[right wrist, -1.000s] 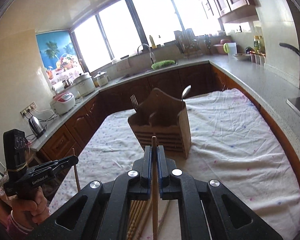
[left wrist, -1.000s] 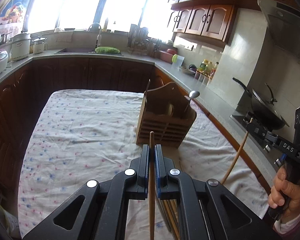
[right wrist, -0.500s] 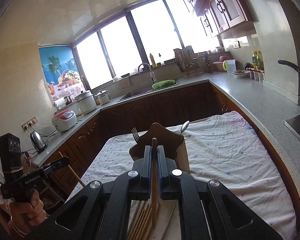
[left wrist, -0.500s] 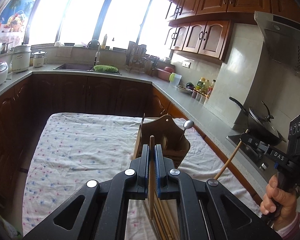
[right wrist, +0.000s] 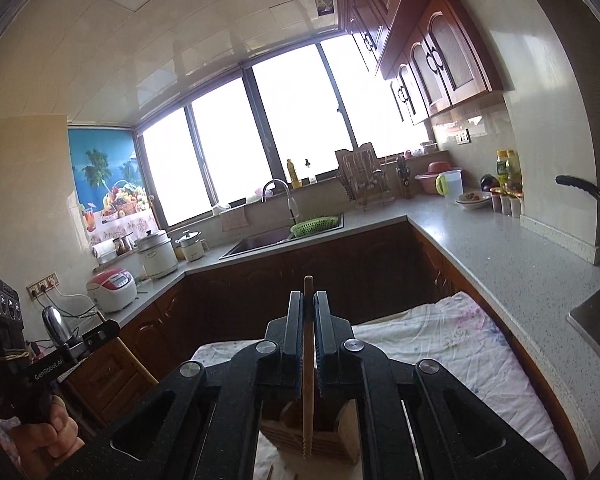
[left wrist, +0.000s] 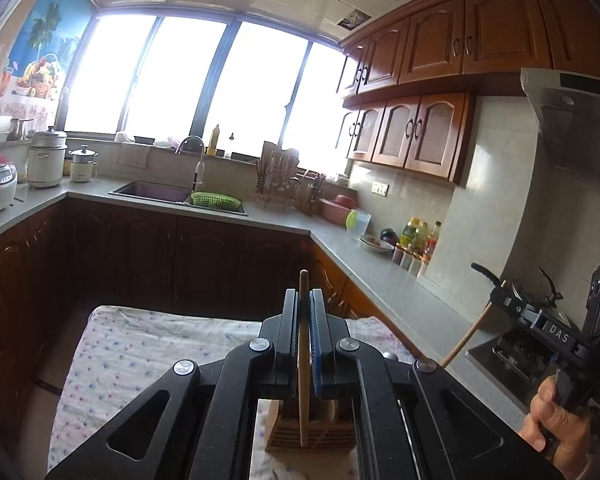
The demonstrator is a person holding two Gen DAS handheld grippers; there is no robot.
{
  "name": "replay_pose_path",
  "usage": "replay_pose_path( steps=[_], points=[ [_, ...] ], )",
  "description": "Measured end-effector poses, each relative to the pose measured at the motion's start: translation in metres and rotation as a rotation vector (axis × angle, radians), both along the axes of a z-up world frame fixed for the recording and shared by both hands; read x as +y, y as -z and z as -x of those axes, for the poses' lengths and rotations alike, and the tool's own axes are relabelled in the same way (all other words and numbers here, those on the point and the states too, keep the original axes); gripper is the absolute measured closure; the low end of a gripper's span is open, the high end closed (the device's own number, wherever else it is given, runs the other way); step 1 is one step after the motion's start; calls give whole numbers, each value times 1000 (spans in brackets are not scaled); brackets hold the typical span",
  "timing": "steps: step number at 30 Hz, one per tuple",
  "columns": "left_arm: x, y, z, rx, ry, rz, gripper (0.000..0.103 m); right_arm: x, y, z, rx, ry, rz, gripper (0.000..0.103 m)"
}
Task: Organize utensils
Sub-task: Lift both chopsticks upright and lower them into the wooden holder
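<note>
Kitchen counters and a bright window filled the left wrist view, where the left gripper (left wrist: 303,340) was clamped on one wooden chopstick (left wrist: 303,364) that stood upright above the slatted wooden utensil holder (left wrist: 312,434) on the cloth-covered table (left wrist: 140,344); the person's other hand (left wrist: 556,416) held the second tool at the right edge. From the right wrist view, the right gripper (right wrist: 309,344) likewise pinched a chopstick (right wrist: 308,372) over the same holder (right wrist: 312,436). For a clean insertion, each stick should probably be lowered vertically, tip centred over an open compartment, and released only once seated.
</note>
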State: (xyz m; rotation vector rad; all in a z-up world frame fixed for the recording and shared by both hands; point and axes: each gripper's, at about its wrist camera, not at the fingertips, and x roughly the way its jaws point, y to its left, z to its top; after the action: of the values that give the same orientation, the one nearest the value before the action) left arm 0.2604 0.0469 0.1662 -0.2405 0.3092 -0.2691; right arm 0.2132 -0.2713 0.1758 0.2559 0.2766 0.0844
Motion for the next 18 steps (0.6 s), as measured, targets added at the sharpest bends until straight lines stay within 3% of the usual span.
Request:
replay_pose_path(
  steps=[8,18],
  points=[
    [-10,42,-57,16,-54,62,100,-3,14,-43,-31,54,29,98],
    [-42,111,-103,108,-63,23,99,3,80,-69,37,72,54,98]
  ],
)
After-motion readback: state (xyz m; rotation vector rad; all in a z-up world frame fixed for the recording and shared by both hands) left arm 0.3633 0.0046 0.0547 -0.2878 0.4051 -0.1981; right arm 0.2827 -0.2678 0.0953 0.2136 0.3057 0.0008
